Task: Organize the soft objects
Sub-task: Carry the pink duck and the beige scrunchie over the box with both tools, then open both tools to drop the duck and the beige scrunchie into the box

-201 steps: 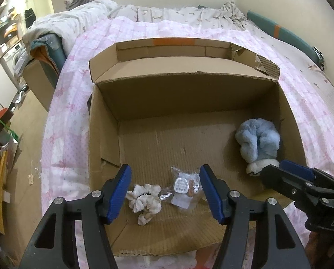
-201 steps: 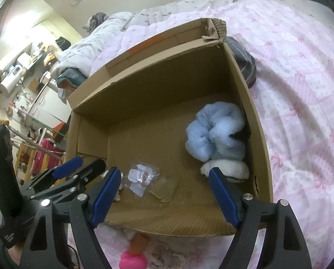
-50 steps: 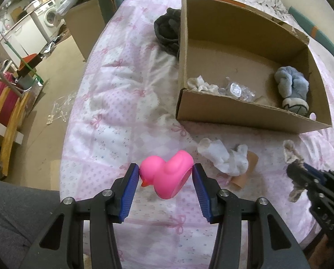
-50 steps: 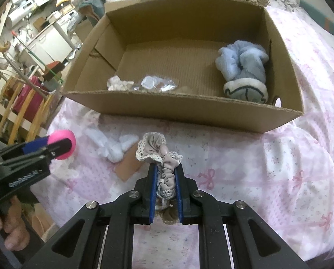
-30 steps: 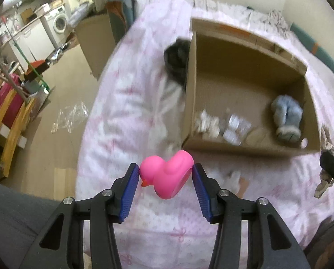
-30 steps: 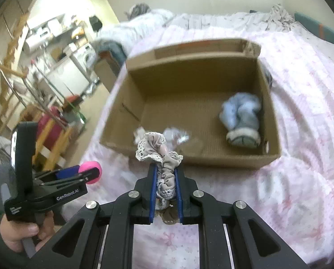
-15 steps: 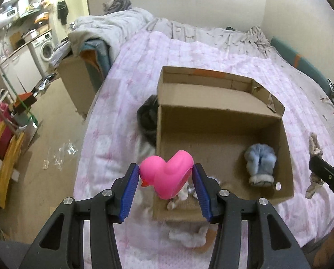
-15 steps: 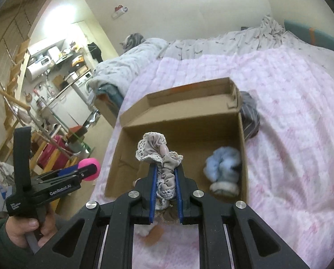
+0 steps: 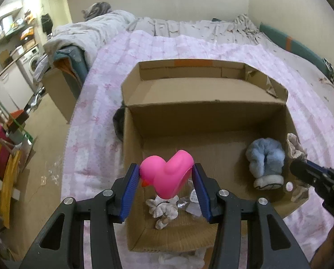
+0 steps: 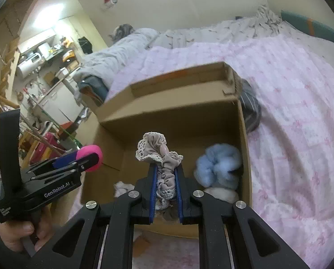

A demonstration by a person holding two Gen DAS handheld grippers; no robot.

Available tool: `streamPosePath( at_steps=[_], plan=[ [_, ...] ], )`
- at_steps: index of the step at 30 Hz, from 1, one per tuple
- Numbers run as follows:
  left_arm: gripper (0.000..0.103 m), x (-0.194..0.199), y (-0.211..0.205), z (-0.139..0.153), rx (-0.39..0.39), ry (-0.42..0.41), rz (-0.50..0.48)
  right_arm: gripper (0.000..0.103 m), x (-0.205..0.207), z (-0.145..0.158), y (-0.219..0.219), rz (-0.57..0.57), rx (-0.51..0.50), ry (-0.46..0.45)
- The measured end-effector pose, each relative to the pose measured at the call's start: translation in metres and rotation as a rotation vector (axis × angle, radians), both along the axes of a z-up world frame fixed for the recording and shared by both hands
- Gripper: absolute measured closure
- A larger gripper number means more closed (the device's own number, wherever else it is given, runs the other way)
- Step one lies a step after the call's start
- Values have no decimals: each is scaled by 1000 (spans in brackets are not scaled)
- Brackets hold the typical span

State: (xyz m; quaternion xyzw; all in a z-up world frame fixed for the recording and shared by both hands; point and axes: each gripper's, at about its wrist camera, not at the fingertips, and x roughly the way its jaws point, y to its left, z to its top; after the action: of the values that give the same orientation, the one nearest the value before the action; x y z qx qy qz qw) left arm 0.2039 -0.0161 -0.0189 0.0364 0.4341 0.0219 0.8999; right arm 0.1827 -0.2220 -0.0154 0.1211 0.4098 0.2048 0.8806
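Note:
My left gripper is shut on a pink rubber duck, held above the near left part of an open cardboard box on the bed. My right gripper is shut on a beige lace-trimmed scrunchie, over the box's near edge. Inside the box lie a fluffy blue plush, a white scrunchie and a clear plastic packet. In the right wrist view the left gripper shows at left with the duck, held by a hand.
The box sits on a pink quilt. A dark garment lies against its left side, and white fabric lies on the quilt before its near wall. A grey duvet is piled at the back. Floor and furniture lie left of the bed.
Both grippers have moved forward over the box with their loads. The box now fills the middle of each view, and the items on the quilt in front have slipped below the frame.

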Motion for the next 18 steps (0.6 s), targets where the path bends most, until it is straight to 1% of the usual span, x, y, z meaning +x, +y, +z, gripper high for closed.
streamPosePath(
  at_steps=[3,6,7,10,14,18],
  plan=[
    [58,-1,-3,-12,35,-17,-20,86,2,-12,-2,-23,-19,24],
    [58,1,0,-21,-25,4,-48,86,6,-24,-3,-33,-34,65],
    [58,3,1,-23,-36,13,-41,86,6,-27,-4,-38,-32,76],
    [58,5,3,-27,-46,25,-24,86,8,-32,-4,-27,-24,85],
    [57,4,-1,-28,-51,22,-36,86,9,-34,5,-6,-37,83],
    [57,4,0,-30,-67,31,-26,86,7,-37,10,8,-68,85]
  ],
)
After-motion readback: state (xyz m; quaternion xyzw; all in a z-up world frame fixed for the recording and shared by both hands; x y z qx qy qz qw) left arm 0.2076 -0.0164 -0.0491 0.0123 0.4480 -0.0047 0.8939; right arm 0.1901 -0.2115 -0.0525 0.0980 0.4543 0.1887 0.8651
